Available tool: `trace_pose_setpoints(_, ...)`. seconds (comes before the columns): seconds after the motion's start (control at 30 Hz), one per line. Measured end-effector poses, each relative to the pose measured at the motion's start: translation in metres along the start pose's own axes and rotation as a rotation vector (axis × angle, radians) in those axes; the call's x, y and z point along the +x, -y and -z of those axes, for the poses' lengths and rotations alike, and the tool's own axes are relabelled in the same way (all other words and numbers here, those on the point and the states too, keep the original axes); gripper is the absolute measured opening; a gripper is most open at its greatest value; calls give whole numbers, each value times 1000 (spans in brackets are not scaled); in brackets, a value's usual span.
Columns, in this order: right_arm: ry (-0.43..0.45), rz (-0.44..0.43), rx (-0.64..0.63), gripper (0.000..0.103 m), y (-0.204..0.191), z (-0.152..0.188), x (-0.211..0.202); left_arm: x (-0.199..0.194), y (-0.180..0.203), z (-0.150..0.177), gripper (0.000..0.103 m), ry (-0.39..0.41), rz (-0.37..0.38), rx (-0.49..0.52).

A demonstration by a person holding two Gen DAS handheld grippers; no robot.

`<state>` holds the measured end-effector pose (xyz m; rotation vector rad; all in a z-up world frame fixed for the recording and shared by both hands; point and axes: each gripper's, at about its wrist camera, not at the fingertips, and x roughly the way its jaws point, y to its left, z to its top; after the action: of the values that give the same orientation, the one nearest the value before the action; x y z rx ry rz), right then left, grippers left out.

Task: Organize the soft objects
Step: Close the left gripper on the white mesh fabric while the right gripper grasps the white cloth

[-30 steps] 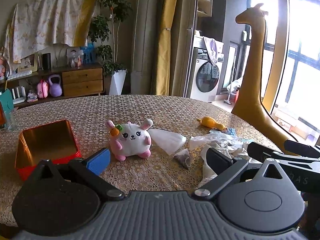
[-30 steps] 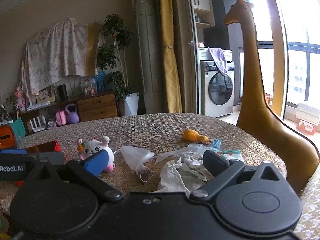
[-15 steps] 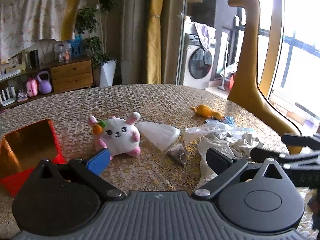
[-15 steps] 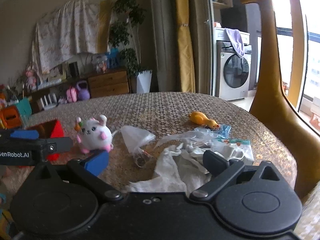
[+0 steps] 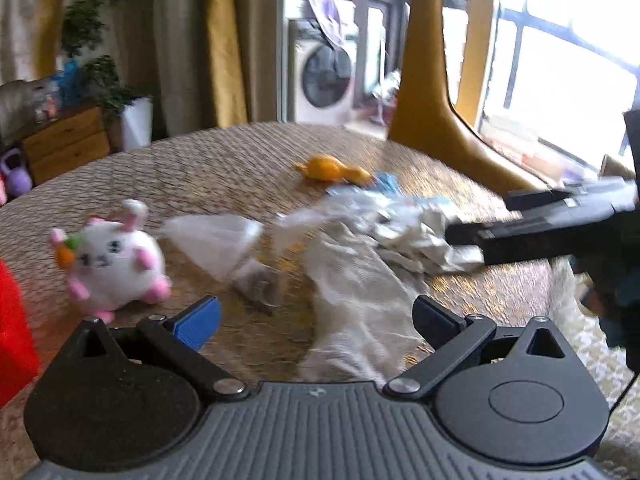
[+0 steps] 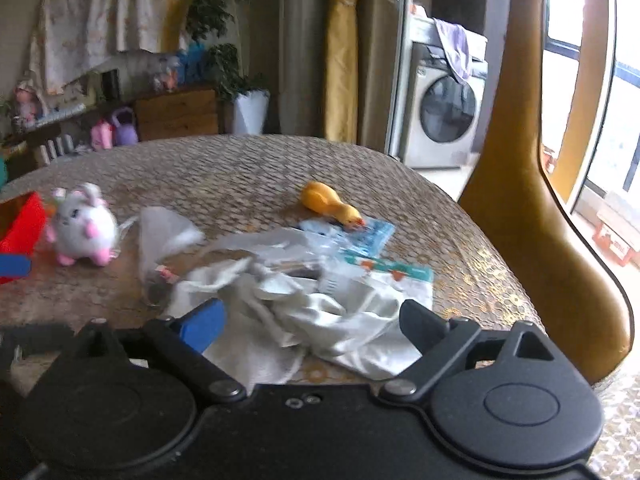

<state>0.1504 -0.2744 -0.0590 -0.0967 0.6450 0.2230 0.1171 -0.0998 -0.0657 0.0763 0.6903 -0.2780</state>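
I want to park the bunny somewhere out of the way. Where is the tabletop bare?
Bare: the far half of the patterned table, behind the white plush bunny and yellow rubber duck. Crowded: the near middle, with white crumpled cloths and clear plastic bags.

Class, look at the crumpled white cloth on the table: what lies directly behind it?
Behind the white cloth lie clear plastic wrappers, a blue printed packet and a yellow duck toy. Whatever sits beneath the cloth is covered.

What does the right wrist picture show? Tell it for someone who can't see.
The open right gripper hovers over a crumpled white cloth on a round table. Farther off lie a yellow duck, a white bunny plush and a red box.
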Motion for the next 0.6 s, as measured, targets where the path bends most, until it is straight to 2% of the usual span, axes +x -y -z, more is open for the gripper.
trace_pose_setpoints(0.23,-74,5,104,94,23,1,35,51,36,-2,103,-52,-5,71)
trace_pose_setpoints(0.43,-114,4,173,94,33,4,57,84,47,-7,103,-89,-31,73)
trace_pose_setpoints(0.6,-157,-9,216,94,37,8,76,102,60,-4,103,-110,-18,115)
